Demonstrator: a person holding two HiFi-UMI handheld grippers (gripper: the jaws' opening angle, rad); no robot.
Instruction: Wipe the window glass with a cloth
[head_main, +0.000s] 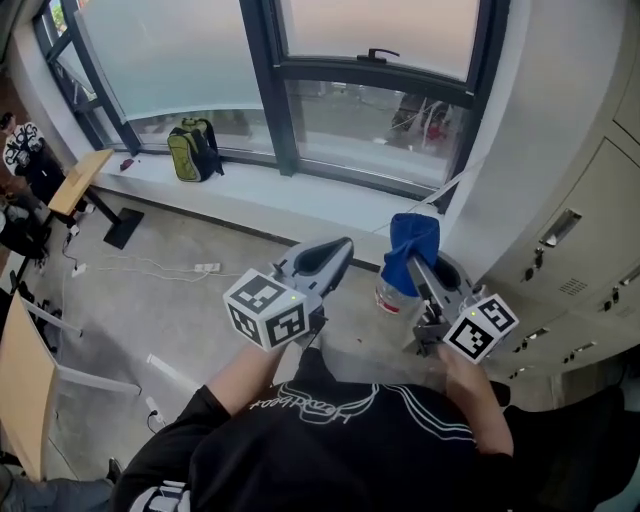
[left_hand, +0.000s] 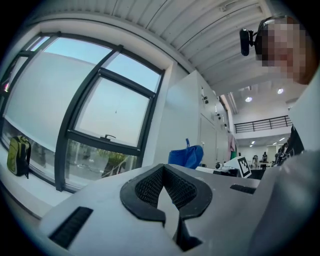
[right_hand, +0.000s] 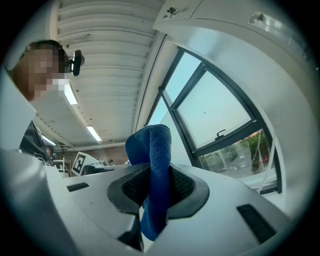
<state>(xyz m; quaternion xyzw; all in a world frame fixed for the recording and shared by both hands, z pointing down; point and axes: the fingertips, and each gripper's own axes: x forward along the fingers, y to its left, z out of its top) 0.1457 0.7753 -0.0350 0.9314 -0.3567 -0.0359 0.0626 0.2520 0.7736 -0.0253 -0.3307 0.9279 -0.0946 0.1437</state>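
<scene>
Cloth (head_main: 412, 250) first: the blue rag sits pinched between the pads of my right tongs (head_main: 416, 263), a loose fold standing above the tips and a tail hanging below them. It is well short of the window glass (head_main: 372, 118), touching nothing else. My left tongs (head_main: 340, 248) are closed on themselves, with nothing between the pads.

As I judge it, the job now is to carry the rag up to the pane. I would press the standing fold flat against the glass so that fabric rather than the hard tips meets it. I would then work in overlapping passes and steer around the window handle (head_main: 378, 53).

Readable writing is scarce. The marker cubes (head_main: 268, 308) carry only black-and-white square patterns. The pale script on the person's black shirt (head_main: 330, 405) is too distorted for me to read.
</scene>
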